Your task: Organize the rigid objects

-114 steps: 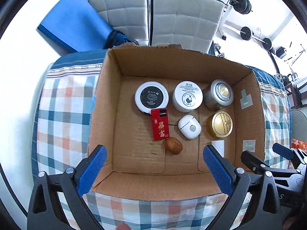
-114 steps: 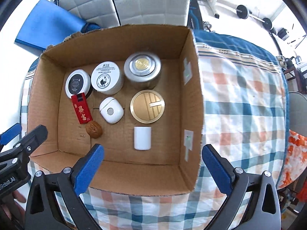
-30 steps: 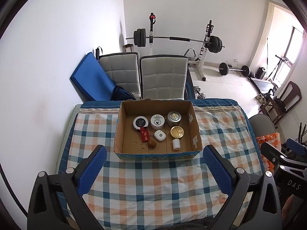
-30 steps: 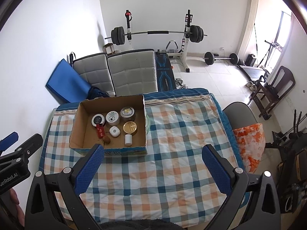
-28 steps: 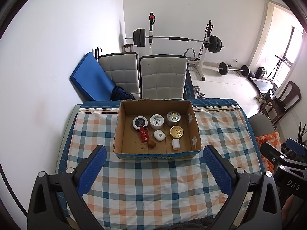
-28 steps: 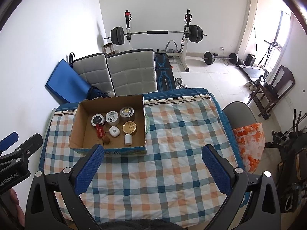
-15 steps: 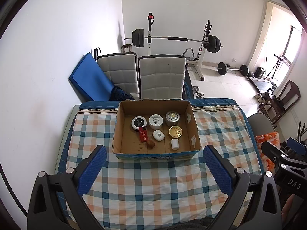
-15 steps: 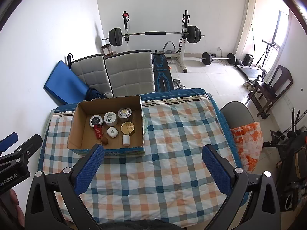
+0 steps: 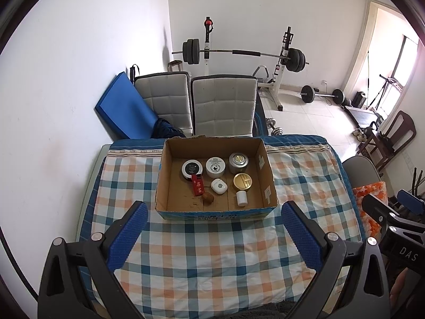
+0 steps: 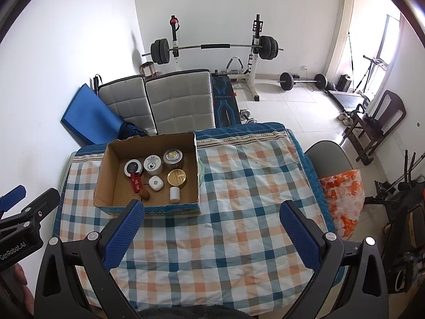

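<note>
An open cardboard box [image 9: 170, 180] [image 10: 105, 178] stands on the far half of a checked table. Inside it are a black-lidded jar [image 9: 191, 168], a white jar [image 9: 215, 166], a silver tin [image 9: 238, 161], a gold-lidded tin [image 9: 242, 181], a white case [image 9: 219, 185], a red box [image 9: 198, 184], a brown nut [image 9: 208, 198] and a small white cylinder [image 9: 242, 198]. My left gripper [image 9: 212, 235] is open and empty, high above the near side of the table. My right gripper [image 10: 211, 232] is open and empty, high over the table right of the box.
The checked cloth [image 9: 212, 252] [image 10: 239, 212] covers the table. Two grey padded chairs [image 9: 209, 106] and a blue mat [image 9: 124, 106] stand behind it. A barbell rack [image 9: 239, 53], loose weights, a grey chair [image 10: 328, 159] and an orange bag [image 10: 342, 199] stand on the right.
Both grippers have pulled far up and back from just above the box to high above the table. In the last second they drifted slightly further back. The box contents have not moved.
</note>
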{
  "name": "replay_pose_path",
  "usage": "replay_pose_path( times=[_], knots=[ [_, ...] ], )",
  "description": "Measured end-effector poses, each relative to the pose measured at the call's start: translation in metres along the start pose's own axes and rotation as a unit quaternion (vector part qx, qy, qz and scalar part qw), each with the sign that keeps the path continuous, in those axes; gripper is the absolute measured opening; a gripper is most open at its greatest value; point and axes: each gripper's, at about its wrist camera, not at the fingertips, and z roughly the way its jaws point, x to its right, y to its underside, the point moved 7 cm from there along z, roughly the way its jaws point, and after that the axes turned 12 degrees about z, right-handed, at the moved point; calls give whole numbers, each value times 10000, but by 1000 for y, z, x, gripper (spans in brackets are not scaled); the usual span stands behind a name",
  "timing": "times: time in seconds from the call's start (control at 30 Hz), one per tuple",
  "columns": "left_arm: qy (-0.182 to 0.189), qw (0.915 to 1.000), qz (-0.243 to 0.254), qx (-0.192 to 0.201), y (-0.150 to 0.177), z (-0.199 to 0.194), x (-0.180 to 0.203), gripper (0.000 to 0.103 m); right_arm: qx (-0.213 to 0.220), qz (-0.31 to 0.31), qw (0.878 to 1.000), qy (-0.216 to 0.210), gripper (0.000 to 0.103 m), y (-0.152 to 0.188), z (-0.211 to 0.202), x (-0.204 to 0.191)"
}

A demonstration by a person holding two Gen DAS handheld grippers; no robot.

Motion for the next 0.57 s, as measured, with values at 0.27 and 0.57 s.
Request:
replay_pose_path(
  times=[0.27,0.57],
  knots=[
    [13,10000,4,1,0,0,1,103,8,7,10000,11,103,-1,-2,1],
    [58,10000,50,39,2,0,3,103,42,35,10000,20,103,-4,-3,0]
  ],
)
